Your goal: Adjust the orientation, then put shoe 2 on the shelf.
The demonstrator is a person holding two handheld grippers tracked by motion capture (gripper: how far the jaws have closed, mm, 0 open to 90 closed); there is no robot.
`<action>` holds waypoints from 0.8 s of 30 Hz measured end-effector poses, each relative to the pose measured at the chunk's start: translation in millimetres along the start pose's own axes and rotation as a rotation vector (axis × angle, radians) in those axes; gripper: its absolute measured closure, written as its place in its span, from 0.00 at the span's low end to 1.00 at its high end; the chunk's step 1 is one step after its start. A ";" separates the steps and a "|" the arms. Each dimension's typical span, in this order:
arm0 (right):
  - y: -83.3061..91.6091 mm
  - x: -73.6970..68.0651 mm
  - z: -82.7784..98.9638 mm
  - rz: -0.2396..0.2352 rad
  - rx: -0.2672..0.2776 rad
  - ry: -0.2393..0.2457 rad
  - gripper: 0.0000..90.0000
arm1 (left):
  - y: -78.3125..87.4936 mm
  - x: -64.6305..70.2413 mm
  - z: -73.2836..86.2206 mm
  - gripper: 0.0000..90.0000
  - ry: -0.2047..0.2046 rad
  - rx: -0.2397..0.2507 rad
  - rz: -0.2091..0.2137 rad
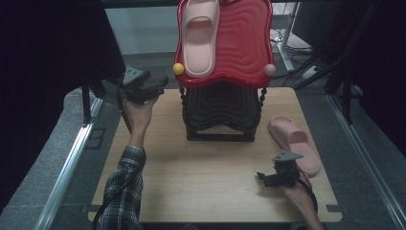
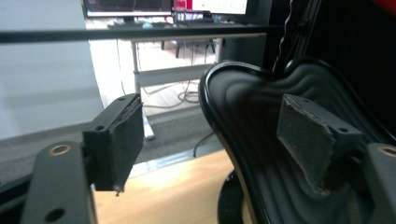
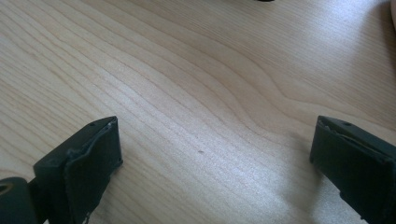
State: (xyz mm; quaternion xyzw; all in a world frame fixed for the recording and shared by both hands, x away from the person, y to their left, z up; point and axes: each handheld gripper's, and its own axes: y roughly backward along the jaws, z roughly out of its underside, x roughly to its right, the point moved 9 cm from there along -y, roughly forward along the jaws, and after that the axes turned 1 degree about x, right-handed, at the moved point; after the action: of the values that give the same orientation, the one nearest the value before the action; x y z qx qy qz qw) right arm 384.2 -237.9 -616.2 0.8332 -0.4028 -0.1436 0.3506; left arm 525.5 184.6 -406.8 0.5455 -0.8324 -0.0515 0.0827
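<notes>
A pink slipper [image 1: 201,38] lies on the red top tray [image 1: 244,52] of a two-tier stand. A second pink slipper [image 1: 296,143] rests on the wooden table [image 1: 201,172] at the right. My left gripper [image 1: 160,86] hovers open at the table's far left, next to the black lower tray [image 1: 222,103], whose rim [image 2: 224,126] lies between its jaws' line of sight. My right gripper [image 1: 264,178] is open low over bare wood [image 3: 205,116] near the front right, just left of the table slipper. Nothing is held in either.
The stand has black twisted posts [image 1: 182,98] and a yellow ball [image 1: 178,68] and a pink ball [image 1: 270,70] at the red tray's corners. Metal rails [image 1: 72,163] run along both sides of the table. Desks and cables [image 2: 182,93] lie beyond.
</notes>
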 end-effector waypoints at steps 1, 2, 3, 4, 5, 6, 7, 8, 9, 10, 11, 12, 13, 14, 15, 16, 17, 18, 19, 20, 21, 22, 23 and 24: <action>0.0 -0.4 -0.1 -0.004 0.000 0.002 0.02 | 0.6 -0.3 4.6 0.22 0.002 -0.007 -0.001; 0.6 -1.5 -0.6 -0.015 -0.002 0.007 0.02 | 1.1 -0.6 10.7 0.18 0.001 -0.018 0.000; 0.6 -1.5 -0.6 -0.015 -0.002 0.007 0.02 | 1.3 -1.0 14.5 0.18 0.000 -0.024 -0.001; 1.0 -1.7 -0.8 -0.014 0.000 0.007 0.02 | 1.6 -1.3 20.0 0.17 -0.001 -0.036 -0.003; 1.6 -1.7 -1.7 -0.013 0.006 0.010 0.02 | 1.6 -1.4 25.8 0.15 0.001 -0.048 -0.005; 2.5 -1.9 -2.6 -0.014 0.012 0.009 0.02 | 1.9 -2.0 31.8 0.14 -0.003 -0.061 -0.010; 3.6 -2.2 -3.8 -0.015 0.021 0.008 0.02 | 2.0 -2.7 39.4 0.12 -0.005 -0.077 -0.016; 5.2 -2.0 -5.4 -0.012 0.030 0.008 0.02 | 2.2 -3.1 44.1 0.12 -0.007 -0.087 -0.018; 7.4 -2.1 -7.4 -0.011 0.039 0.006 0.02 | 2.5 -3.4 50.2 0.10 -0.004 -0.099 -0.018; 7.4 -2.1 -7.4 -0.011 0.039 0.006 0.02 | 2.8 -4.0 56.1 0.10 -0.003 -0.109 -0.019; 8.6 -2.0 -8.4 -0.008 0.045 0.003 0.02 | 3.4 -4.4 62.1 0.09 0.003 -0.119 -0.021; 9.6 -1.7 -9.2 -0.003 0.050 0.000 0.02 | 3.9 -5.0 68.2 0.08 0.005 -0.130 -0.018; 11.0 -1.6 -10.0 0.000 0.053 -0.009 0.02 | 4.4 -5.1 74.5 0.08 0.015 -0.142 -0.015; 11.6 -1.6 -10.1 0.000 0.053 -0.013 0.02 | 5.0 -5.3 79.0 0.08 0.020 -0.151 -0.016; 11.6 -1.6 -10.1 0.000 0.053 -0.013 0.02 | 5.7 -5.4 86.4 0.08 0.026 -0.164 -0.014; 12.5 -1.2 -10.7 -0.002 0.057 -0.022 0.02 | 6.5 -5.2 92.2 0.07 0.032 -0.175 -0.010; 13.3 -1.0 -11.0 -0.006 0.058 -0.030 0.02 | 7.5 -5.1 97.9 0.07 0.038 -0.186 -0.010; 14.2 -0.8 -11.2 -0.009 0.058 -0.035 0.02 | 8.6 -5.2 103.5 0.07 0.041 -0.197 -0.011; 15.1 -0.2 -11.4 -0.004 0.057 -0.035 0.02 | 10.2 -5.6 108.9 0.06 0.043 -0.207 -0.014; 16.2 1.0 -11.7 0.008 0.057 -0.034 0.03 | 11.8 -5.8 114.4 0.06 0.048 -0.215 -0.014; 17.8 2.2 -12.4 0.014 0.060 -0.033 0.03 | 13.4 -5.7 120.2 0.06 0.057 -0.228 -0.011; 19.7 3.1 -13.1 0.016 0.064 -0.035 0.03 | 15.1 -5.9 126.3 0.06 0.064 -0.244 -0.009; 21.8 4.2 -13.8 0.022 0.067 -0.039 0.03 | 16.7 -6.0 132.6 0.06 0.071 -0.259 -0.009; 26.3 8.3 -15.0 0.039 0.075 -0.040 0.03 | 18.3 -6.0 138.8 0.06 0.077 -0.276 -0.007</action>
State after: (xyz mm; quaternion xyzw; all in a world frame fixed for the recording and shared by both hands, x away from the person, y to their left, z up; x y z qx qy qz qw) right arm 382.3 -248.5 -586.8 0.8348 -0.4309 -0.1384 0.3136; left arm 484.5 196.8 -540.2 0.5335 -0.8117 -0.1447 0.1884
